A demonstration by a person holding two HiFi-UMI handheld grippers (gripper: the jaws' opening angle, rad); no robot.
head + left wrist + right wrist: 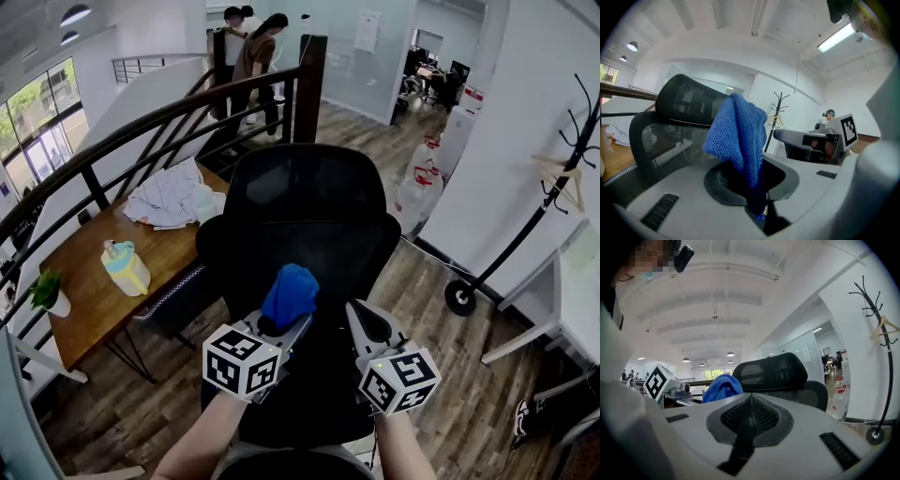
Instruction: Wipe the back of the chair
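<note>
The left gripper (279,330) is pinching a blue microfibre cloth (290,292) by its lower fold, while the right gripper (364,323) beside it is sitting closed and empty. The black mesh chair back (298,211) is standing just beyond. The cloth looks soft, light and floppy, so it is probably best held bunched.

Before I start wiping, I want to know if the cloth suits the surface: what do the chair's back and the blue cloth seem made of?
The chair back looks like matte black mesh fabric; in the left gripper view its open weave lets light through. The blue cloth is likely microfibre, judging by its fuzzy, nubbly surface and limp folds.
</note>
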